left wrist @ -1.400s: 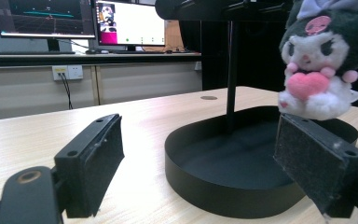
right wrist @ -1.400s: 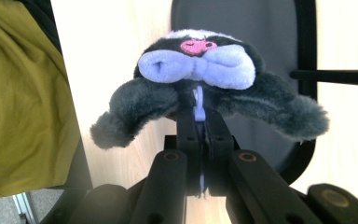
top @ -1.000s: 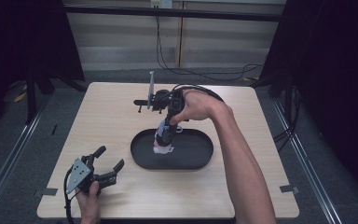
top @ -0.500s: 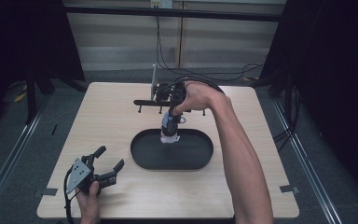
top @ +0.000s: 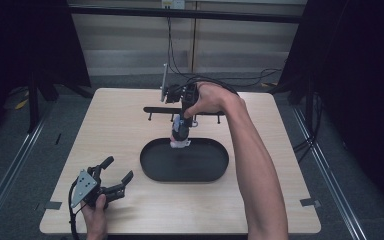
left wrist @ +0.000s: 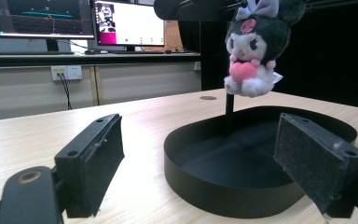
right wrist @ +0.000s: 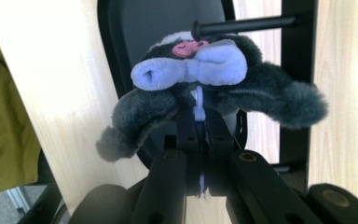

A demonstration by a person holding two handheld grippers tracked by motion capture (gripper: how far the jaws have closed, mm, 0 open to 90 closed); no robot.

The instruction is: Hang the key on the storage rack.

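A small plush toy (top: 180, 141) — dark grey and white, with a lilac bow and a pink heart on its front — is held clear of the table by the right gripper (top: 182, 131), whose jaws are pressed together on the pale loop at the top of the toy's head, as is seen in the right gripper view (right wrist: 196, 105). In the high view the toy is seen hanging over the far rim of a black oval tray (top: 152, 167) that lies near the middle of the wooden table (top: 105, 125). Just beyond the tray, toward the far edge, a black stand with a horizontal bar (top: 155, 109) is set upright. The left gripper (top: 114, 175) is held by a hand at the near left corner of the table, well apart from the tray, with its jaws spread wide and nothing between them — in the left gripper view the plush toy (left wrist: 254, 51) is seen dangling above the tray (left wrist: 200, 186), and two lit monitors (left wrist: 42, 18) are seen on a desk in the background.
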